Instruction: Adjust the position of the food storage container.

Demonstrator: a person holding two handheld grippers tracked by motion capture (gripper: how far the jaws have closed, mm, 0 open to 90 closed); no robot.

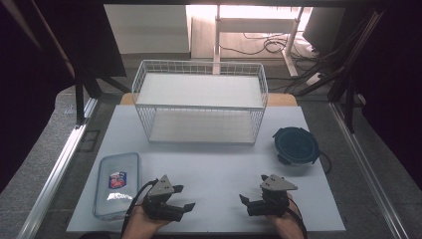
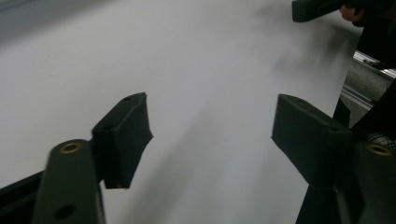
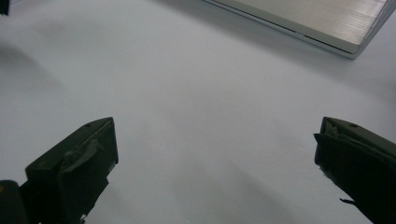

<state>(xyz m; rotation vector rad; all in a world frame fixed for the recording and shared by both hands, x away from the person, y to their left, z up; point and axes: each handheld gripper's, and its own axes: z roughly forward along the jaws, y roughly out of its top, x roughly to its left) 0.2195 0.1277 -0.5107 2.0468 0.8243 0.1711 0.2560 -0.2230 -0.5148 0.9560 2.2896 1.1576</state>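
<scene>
We cannot read the label [image 1: 117, 179] on the clear container [image 1: 117, 185]; it is too small. The person's forearms are cut off at the near edge, and the dark round lid's [image 1: 296, 145] details stay unclear.

A broad bare stretch of the white worktop [image 1: 209, 169] is lying open between the near edge and the wire basket [image 1: 199, 99], giving free passage across the middle. The basket is blocking the far edge. A clear lidded container [image 1: 117, 184] is occupying the near left corner, and a dark round lid [image 1: 296, 145] is sitting by the right edge.
</scene>
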